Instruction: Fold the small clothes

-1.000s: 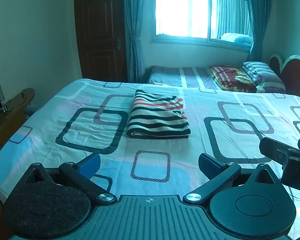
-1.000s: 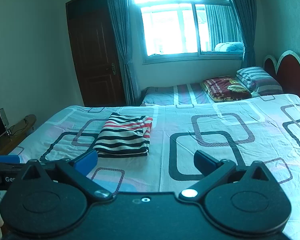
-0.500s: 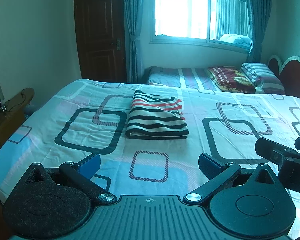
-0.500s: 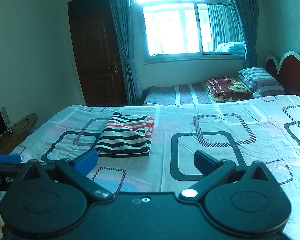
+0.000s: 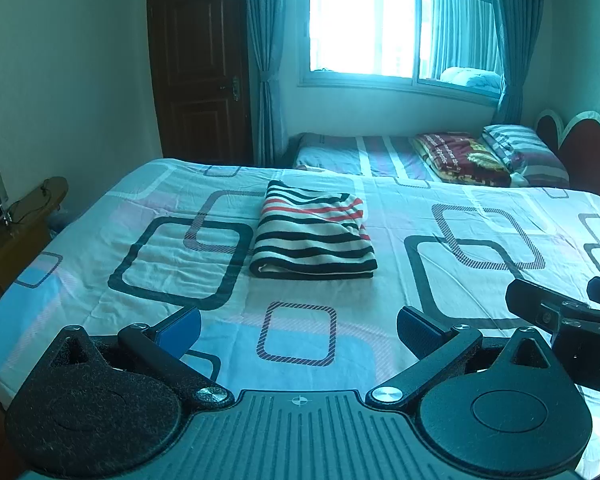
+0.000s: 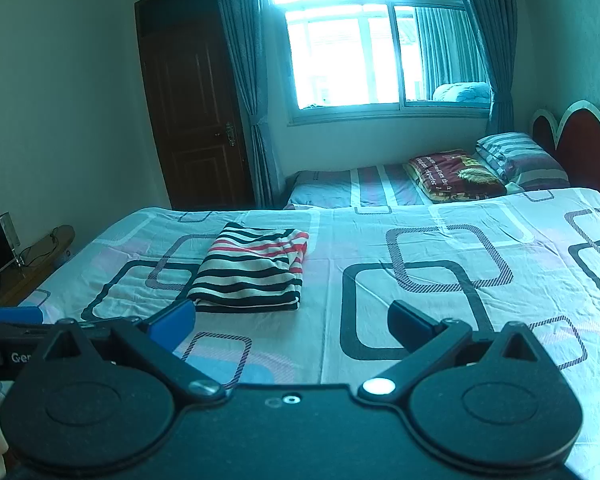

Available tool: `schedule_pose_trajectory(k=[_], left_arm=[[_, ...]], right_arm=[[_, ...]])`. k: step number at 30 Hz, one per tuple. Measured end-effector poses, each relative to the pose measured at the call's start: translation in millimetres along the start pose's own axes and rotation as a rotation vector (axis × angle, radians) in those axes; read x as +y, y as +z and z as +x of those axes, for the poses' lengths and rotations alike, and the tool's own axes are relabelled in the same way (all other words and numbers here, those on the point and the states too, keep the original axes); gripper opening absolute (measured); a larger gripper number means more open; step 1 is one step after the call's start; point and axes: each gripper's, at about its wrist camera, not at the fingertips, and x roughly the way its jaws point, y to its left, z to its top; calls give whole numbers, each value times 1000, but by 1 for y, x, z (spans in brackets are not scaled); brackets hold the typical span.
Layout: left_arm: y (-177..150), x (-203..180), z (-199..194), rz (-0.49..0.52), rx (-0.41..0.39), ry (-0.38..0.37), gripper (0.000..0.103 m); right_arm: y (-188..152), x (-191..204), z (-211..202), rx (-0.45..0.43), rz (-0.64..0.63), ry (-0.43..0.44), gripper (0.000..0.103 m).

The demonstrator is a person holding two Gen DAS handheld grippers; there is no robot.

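Observation:
A striped black, white and red garment (image 5: pixel 314 236) lies folded into a neat rectangle on the bed sheet (image 5: pixel 180 256); it also shows in the right wrist view (image 6: pixel 252 270). My left gripper (image 5: pixel 298 326) is open and empty, held back over the near part of the bed, well short of the garment. My right gripper (image 6: pixel 290 320) is open and empty too, also behind the garment and to its right. The right gripper shows at the right edge of the left wrist view (image 5: pixel 560 312).
The bed sheet (image 6: pixel 440 280) has square patterns. A second bed with a striped pillow (image 5: pixel 520 152) and a red blanket (image 5: pixel 460 156) stands by the window. A red headboard (image 5: pixel 580 148) is at right, a wooden door (image 5: pixel 200 68) at back, a wooden shelf (image 5: pixel 16 232) at left.
Both grippers have drawn back slightly and shifted; the folded garment has stayed in place. Both stay open and empty.

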Motion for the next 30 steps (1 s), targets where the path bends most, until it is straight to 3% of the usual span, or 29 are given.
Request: schedule_pose_trajectory(k=[22, 30], left_arm=[[2, -2, 16, -16, 21, -8, 103], [2, -3, 22, -6, -17, -12, 103]], right_arm=[[1, -5, 12, 18, 4, 8, 102], [0, -8, 19, 25, 12, 10, 102]])
